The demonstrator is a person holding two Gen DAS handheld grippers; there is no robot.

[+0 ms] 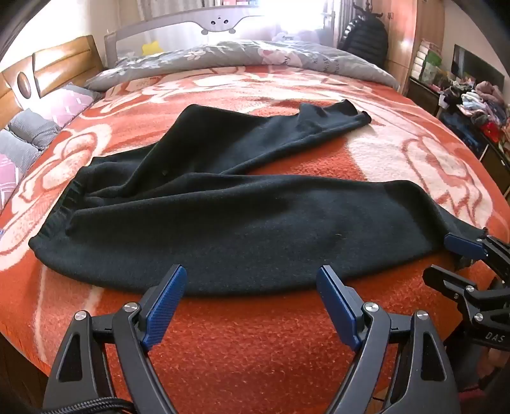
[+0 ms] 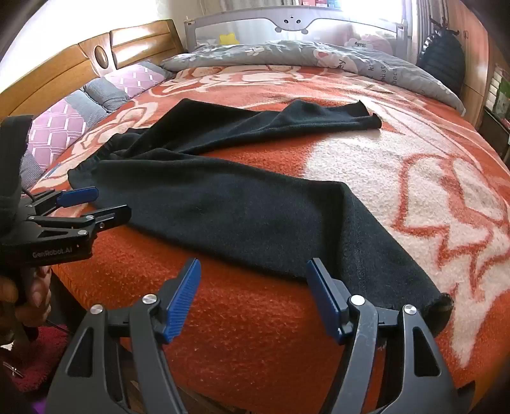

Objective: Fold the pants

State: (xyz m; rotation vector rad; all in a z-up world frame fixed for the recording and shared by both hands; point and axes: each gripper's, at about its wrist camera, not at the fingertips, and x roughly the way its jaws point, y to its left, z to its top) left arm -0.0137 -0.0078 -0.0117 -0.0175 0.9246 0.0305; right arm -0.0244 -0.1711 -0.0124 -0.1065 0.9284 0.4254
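Wooden headboard [image 2: 83, 60] behind an orange blanket [image 1: 255, 350]; bright window [image 1: 287, 16] (glare, perhaps curtained) beyond.

Left gripper [image 2: 92, 207], body at left edge of the right wrist view: white lettering "GenRobot.AI". Right gripper [image 1: 459, 254], body at lower right of the left wrist view: white letters "DAS", cut off. Grey quilt [image 2: 350, 60], upper right: "Baby" legible, remaining print too small to read.

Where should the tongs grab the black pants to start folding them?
Probably the near leg's cuff. The black pants lie flat with legs splayed, and that cuff sits at the bed's near edge beside the open right tongs. Come in low from the near side and pinch the hem. The open left tongs could take the waistband likewise.
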